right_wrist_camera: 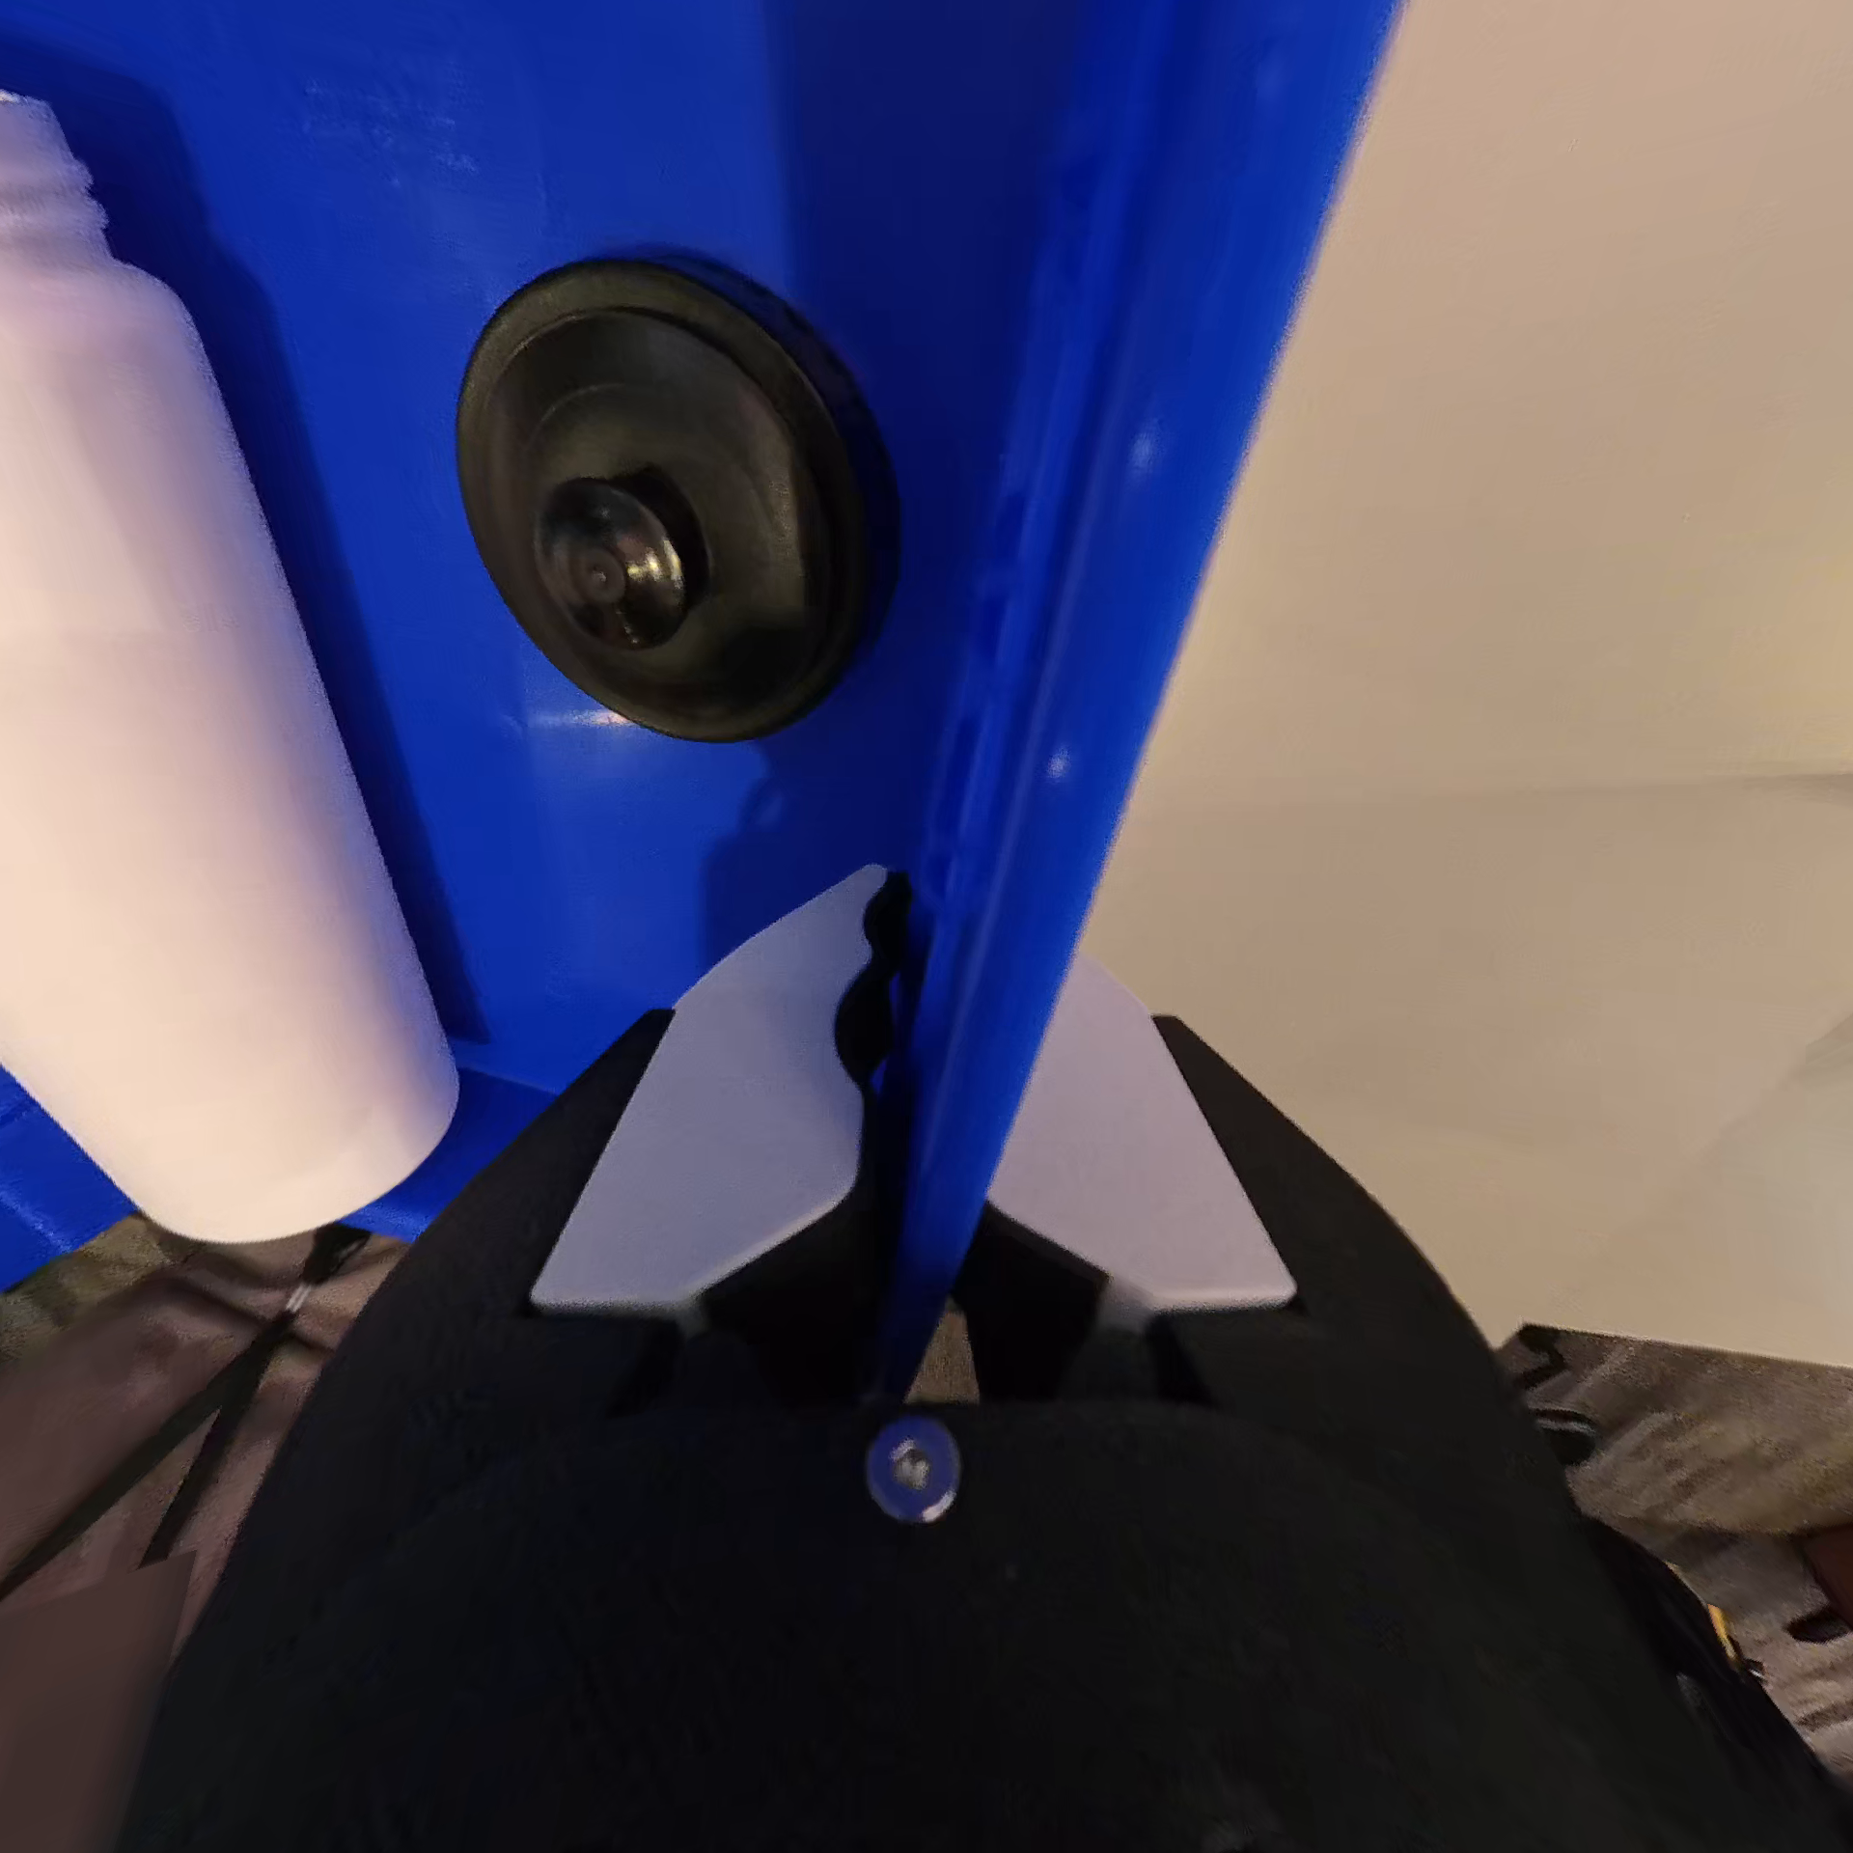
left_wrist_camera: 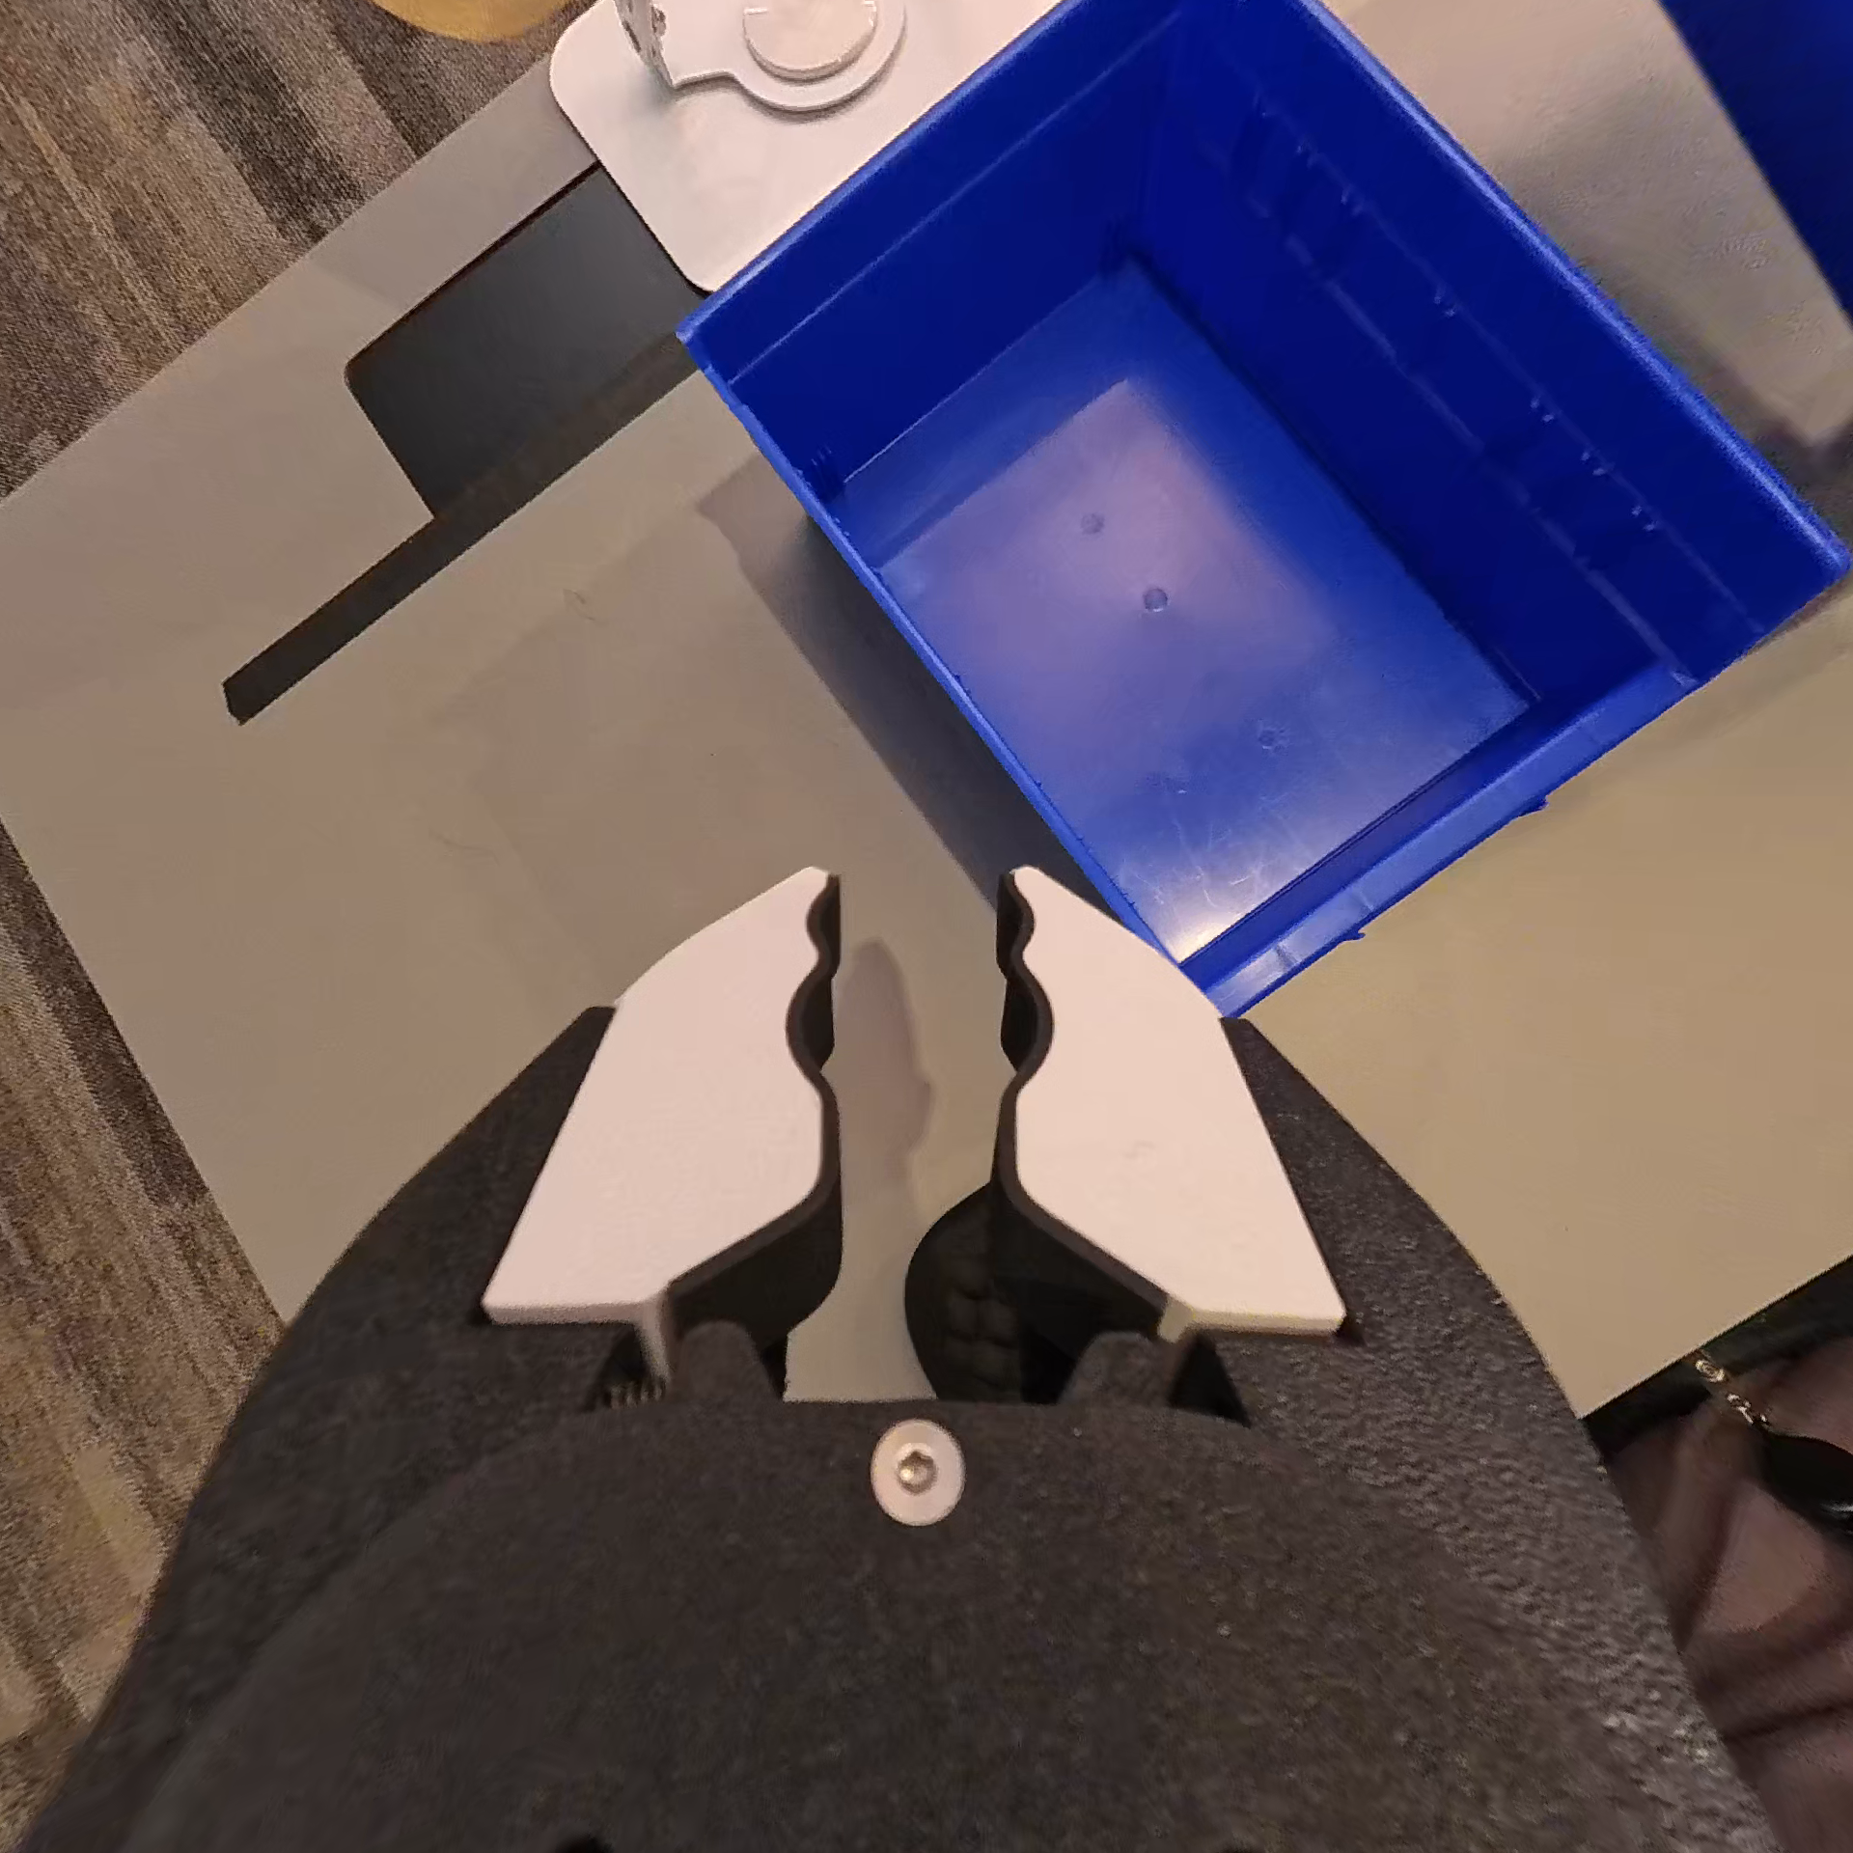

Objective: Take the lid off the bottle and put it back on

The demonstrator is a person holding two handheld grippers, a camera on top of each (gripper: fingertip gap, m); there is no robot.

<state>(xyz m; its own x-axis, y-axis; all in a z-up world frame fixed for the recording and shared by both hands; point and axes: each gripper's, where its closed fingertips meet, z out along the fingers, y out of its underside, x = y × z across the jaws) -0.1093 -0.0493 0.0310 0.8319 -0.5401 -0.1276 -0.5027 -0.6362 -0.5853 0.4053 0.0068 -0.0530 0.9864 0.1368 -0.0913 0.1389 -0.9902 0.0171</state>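
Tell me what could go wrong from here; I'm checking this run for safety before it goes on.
1. The right claw is clamped on the blue bin's wall; lifting or tilting could send the loose bottle and black lid sliding.
2. The bottle lies on its side uncapped, so it may roll when approached.
3. The left claw is open over the table beside an empty bin, too far to steady anything.
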